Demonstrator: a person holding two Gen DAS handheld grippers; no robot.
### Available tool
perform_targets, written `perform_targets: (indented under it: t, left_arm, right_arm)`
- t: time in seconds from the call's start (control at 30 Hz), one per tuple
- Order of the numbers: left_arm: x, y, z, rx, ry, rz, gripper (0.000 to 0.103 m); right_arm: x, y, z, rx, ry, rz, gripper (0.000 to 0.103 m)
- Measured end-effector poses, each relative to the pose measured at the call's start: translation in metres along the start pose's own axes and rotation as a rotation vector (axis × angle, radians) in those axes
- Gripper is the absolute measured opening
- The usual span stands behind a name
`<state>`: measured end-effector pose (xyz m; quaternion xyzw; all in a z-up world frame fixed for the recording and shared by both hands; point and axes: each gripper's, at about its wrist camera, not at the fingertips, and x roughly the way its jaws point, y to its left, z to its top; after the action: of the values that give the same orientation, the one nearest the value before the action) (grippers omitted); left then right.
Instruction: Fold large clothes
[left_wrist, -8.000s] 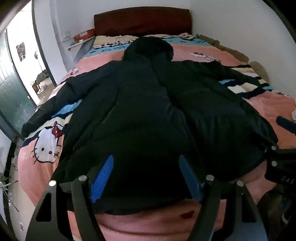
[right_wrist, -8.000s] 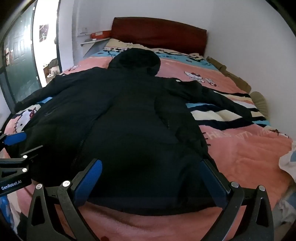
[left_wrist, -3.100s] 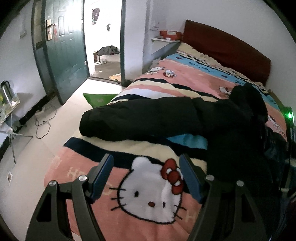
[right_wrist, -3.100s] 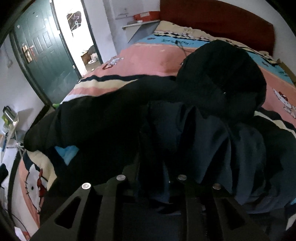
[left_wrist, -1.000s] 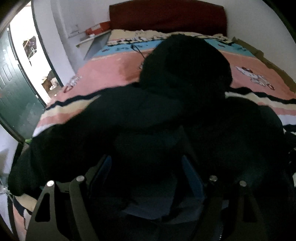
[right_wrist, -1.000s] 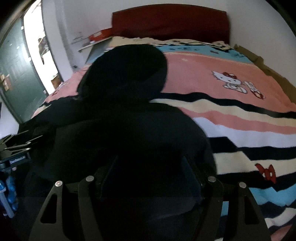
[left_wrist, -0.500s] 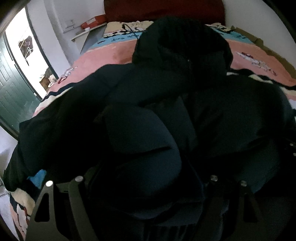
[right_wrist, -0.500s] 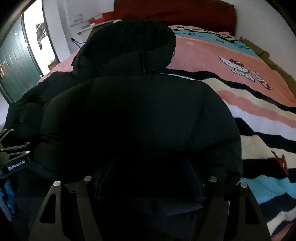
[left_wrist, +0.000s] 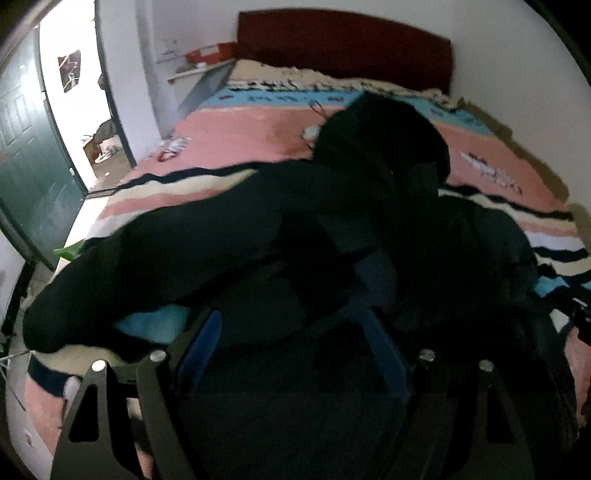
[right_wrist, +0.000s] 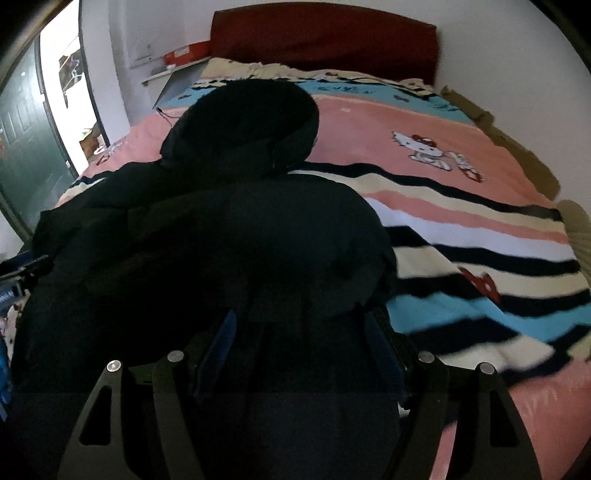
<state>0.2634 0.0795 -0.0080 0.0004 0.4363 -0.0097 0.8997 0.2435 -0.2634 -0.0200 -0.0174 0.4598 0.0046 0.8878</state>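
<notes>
On the striped pink blanket (right_wrist: 461, 206) lies a bulky black hooded coat (right_wrist: 236, 236), partly folded, sleeve (left_wrist: 155, 254) stretched leftward. Left gripper (left_wrist: 295, 343) and right gripper (right_wrist: 303, 339) stand wide, coat fabric between them, grip unclear.

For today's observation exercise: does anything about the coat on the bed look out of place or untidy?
Yes. One sleeve of the black coat sticks out sideways to the edge of the bed, unfolded, while the body is bunched up. The hood lies uncovered.

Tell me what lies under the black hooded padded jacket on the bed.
Under the black hooded padded jacket lies the pink striped cartoon blanket. Whatever else it covers is hidden.
</notes>
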Motion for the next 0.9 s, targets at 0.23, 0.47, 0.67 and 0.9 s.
perform_targets:
  t: [0.23,0.47,0.67,0.9]
  left_arm:
    - [-0.052,0.066,-0.026,-0.041,-0.072,-0.044,0.079]
    - [-0.065,0.12,-0.051,-0.151,-0.042,-0.088,0.079]
    - [-0.067,0.172,-0.064,-0.261,-0.028,-0.1,0.079]
    - [-0.056,0.243,-0.083,-0.451,-0.02,-0.121,0.079]
  right_arm:
    - [-0.052,0.016,-0.032,0.038,-0.031,-0.019,0.075]
    - [-0.09,0.018,-0.056,0.098,-0.061,-0.026,0.077]
    - [-0.114,0.005,-0.068,0.152,-0.077,-0.067,0.077]
    - [-0.126,0.002,-0.078,0.163,-0.082,-0.09,0.077]
